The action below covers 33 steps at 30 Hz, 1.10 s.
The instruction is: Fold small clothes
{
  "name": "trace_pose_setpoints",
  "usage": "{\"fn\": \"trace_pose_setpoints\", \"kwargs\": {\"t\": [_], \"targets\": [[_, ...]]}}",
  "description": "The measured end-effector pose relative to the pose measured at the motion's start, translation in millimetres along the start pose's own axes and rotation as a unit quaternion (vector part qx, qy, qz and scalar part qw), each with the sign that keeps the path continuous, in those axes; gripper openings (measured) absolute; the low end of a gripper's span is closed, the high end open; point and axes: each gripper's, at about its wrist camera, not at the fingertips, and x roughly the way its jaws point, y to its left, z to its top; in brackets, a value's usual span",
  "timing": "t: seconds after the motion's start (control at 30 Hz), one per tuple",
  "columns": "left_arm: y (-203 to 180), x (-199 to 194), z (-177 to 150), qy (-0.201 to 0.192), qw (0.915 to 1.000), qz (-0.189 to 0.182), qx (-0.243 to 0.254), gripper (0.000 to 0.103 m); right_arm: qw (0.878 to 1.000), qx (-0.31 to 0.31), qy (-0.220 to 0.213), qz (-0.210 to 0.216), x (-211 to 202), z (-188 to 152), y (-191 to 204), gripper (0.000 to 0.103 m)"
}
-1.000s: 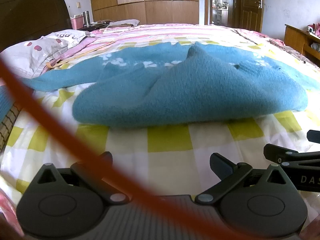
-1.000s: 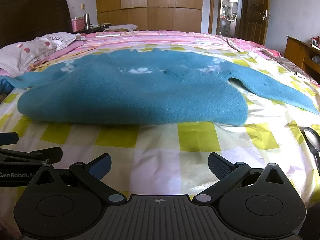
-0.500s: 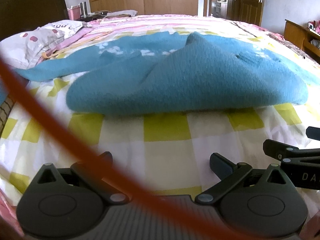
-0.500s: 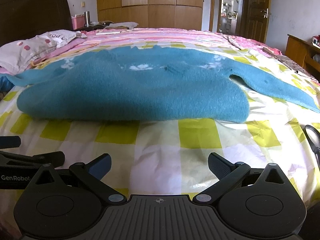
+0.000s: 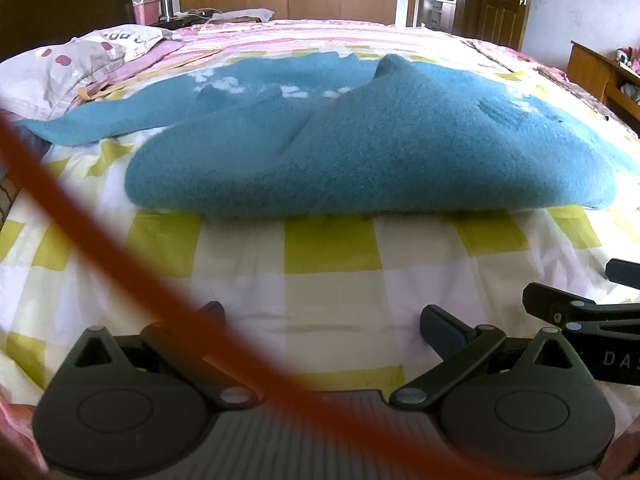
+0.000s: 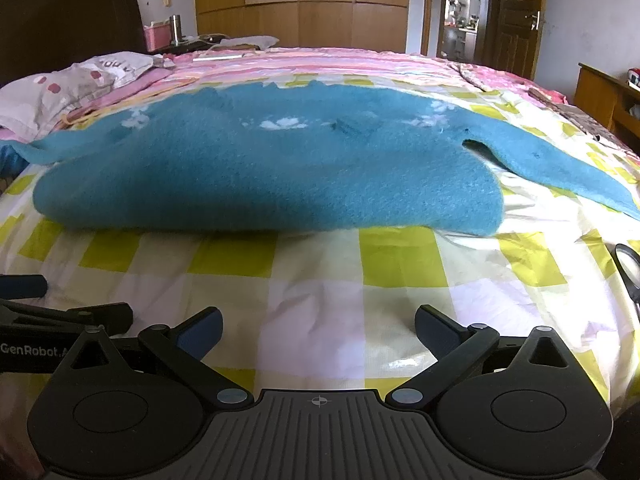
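Observation:
A teal knitted sweater (image 5: 360,152) (image 6: 272,164) lies on the bed, its lower half folded up over the body, with one sleeve stretched out to the left and the other to the right (image 6: 560,168). White flower marks show near its far edge. My left gripper (image 5: 320,320) is open, low over the checked sheet just short of the sweater's near fold, and holds nothing. My right gripper (image 6: 318,326) is open too, equally short of the fold. Each gripper shows at the edge of the other's view.
The bed (image 6: 320,280) has a yellow, white and pink checked sheet. Pillows (image 5: 72,68) lie at the left by a dark headboard. Scissors (image 6: 628,272) rest at the right on the sheet. An orange cable (image 5: 100,240) crosses the left wrist view. Wardrobe and door stand behind.
Both grippers have moved slightly forward toward the sweater's near fold, so it looks larger. Jaws stayed open; the sweater has not moved.

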Motion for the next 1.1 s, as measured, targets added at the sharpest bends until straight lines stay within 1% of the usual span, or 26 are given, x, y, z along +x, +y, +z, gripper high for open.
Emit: {"fn": "trace_pose_setpoints", "kwargs": {"t": [0.37,0.57,0.7,1.1], "targets": [[1,-2,1,0.000,1.0000,-0.002,0.000,0.103,1.000,0.004,-0.002,0.002,-1,0,-1,0.102],[3,-6,2,-0.008,0.9999,-0.004,-0.006,0.103,1.000,0.007,-0.007,0.005,-4,1,-2,0.100],[1,-8,3,-0.014,0.9999,0.000,-0.002,0.103,1.000,0.006,-0.007,0.009,-5,1,-1,0.098],[1,-16,8,-0.028,0.9996,-0.007,-0.003,0.103,1.000,0.011,-0.016,0.021,-11,5,-1,0.091]]}}
